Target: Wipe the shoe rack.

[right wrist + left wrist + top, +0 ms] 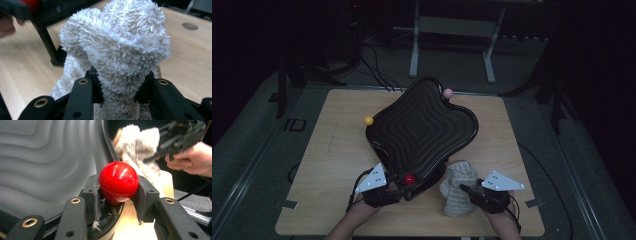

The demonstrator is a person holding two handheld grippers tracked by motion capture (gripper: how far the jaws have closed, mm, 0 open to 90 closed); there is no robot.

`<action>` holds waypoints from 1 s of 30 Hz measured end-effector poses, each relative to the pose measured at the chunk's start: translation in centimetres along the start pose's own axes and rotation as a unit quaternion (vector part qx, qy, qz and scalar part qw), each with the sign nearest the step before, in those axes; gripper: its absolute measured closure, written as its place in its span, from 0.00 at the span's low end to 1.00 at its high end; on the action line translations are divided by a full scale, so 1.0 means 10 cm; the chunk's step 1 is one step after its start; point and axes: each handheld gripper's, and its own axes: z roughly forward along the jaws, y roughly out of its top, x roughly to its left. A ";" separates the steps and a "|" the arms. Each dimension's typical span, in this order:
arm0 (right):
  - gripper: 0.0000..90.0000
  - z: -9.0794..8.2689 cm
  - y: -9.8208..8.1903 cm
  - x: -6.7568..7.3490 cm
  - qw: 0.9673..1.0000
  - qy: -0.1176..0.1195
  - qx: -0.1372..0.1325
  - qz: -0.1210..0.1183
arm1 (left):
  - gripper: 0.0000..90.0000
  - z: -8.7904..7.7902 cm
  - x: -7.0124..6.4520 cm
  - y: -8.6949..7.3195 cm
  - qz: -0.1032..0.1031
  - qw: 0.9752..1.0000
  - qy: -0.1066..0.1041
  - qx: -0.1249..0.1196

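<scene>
progress: black wavy tray (pixel 422 132) tilted up on the tabletop (pixel 337 150), its ridged surface not yet touched by the cloth; wiping looks about to begin (a judgement).
left gripper (pixel 117 192): fingers (pixel 91 195) pinching the red ball knob (pixel 118 181) at the tray's near edge, steadying it.
yellow knob (pixel 369 120): on the tray's left rim.
pink knob (pixel 447 93): at the far rim.
right gripper (pixel 120 87): fingers (pixel 96 85) pressed into the fluffy white towel (pixel 117 47), held bunched just right of the tray.

I see the tray (pixel 422 125) mid-tabletop (pixel 332 165), its near knob (pixel 410 178) between my left gripper's (pixel 404 186) jaws. The towel (pixel 458 187) stands just right of it, in my right gripper (pixel 466 189).
</scene>
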 end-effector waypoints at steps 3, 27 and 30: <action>0.74 -0.14 0.08 0.02 1.000 -0.001 -0.019 -0.003 | 0.66 0.08 -0.06 0.02 0.006 1.000 -0.007 0.005; 0.74 -0.48 0.64 0.27 0.992 0.034 -0.114 -0.041 | 0.53 -0.18 -0.01 0.24 0.019 1.000 0.003 -0.013; 0.73 -0.41 0.75 0.35 0.991 0.046 -0.121 -0.046 | 0.52 -0.40 0.17 0.27 0.015 0.999 0.031 -0.016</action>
